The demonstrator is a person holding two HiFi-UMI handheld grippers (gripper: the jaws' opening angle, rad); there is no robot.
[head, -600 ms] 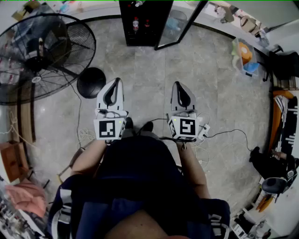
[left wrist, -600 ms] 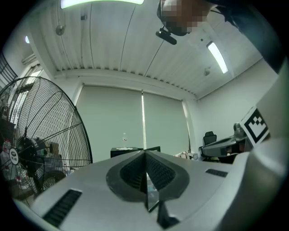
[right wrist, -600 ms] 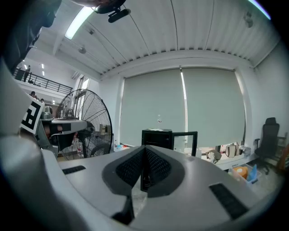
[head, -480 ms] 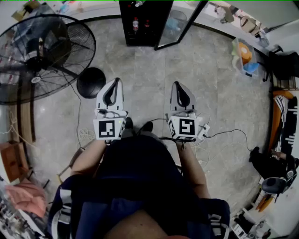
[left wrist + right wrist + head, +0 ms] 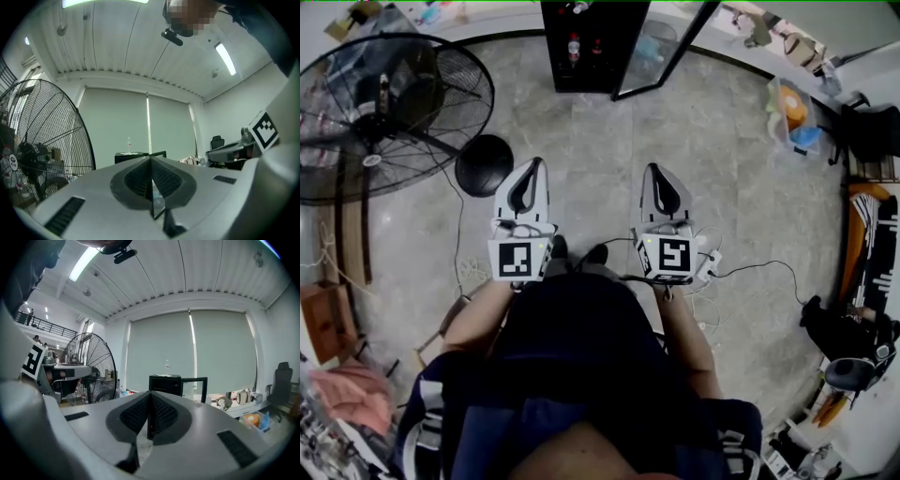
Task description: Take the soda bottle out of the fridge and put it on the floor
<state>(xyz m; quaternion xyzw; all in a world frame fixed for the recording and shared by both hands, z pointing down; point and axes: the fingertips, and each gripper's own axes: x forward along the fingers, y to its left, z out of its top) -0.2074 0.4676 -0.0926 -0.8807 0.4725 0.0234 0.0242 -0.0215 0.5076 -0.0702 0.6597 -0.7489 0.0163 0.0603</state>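
Head view: two closed grippers (image 5: 534, 165) (image 5: 654, 172), one fridge (image 5: 622, 47)

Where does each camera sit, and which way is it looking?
Head view: on the person's head, looking steeply down at the floor; forearms, lap, left gripper and right gripper show.
Left gripper view: on the left gripper, looking forward along its shut jaws toward the fridge; the right gripper shows at right.
Right gripper view: on the right gripper, looking forward along its shut jaws at the open-doored fridge; the left gripper shows at left.
Shared: all three show fridge and fan.
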